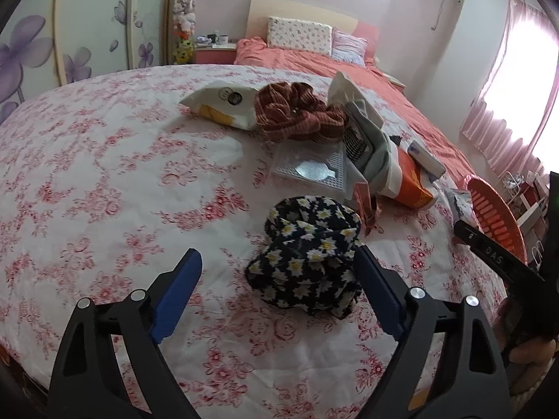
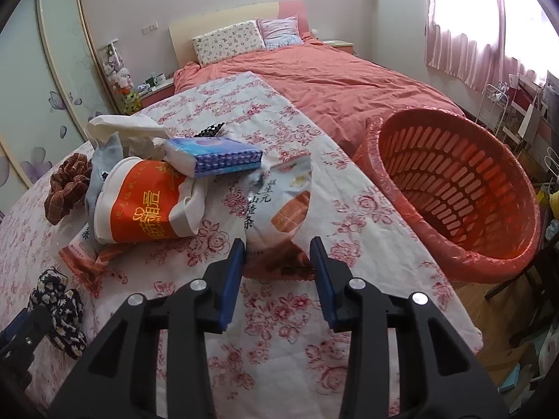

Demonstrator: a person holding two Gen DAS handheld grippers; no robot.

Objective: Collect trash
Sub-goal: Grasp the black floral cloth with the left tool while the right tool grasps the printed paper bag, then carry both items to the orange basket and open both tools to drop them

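Observation:
Trash lies on a floral quilt. In the right wrist view my right gripper is open, its blue fingers either side of the near end of a white and orange snack bag. An orange and white paper cup lies on its side to the left, with a blue tissue pack behind it. The red plastic basket sits at the quilt's right edge. In the left wrist view my left gripper is open, just before a black daisy-print scrunchie.
A brown checked scrunchie, a white bag, a clear plastic tray and a small red wrapper lie further back. The coral-covered bed is behind. Shelves and clutter stand at the right by the window.

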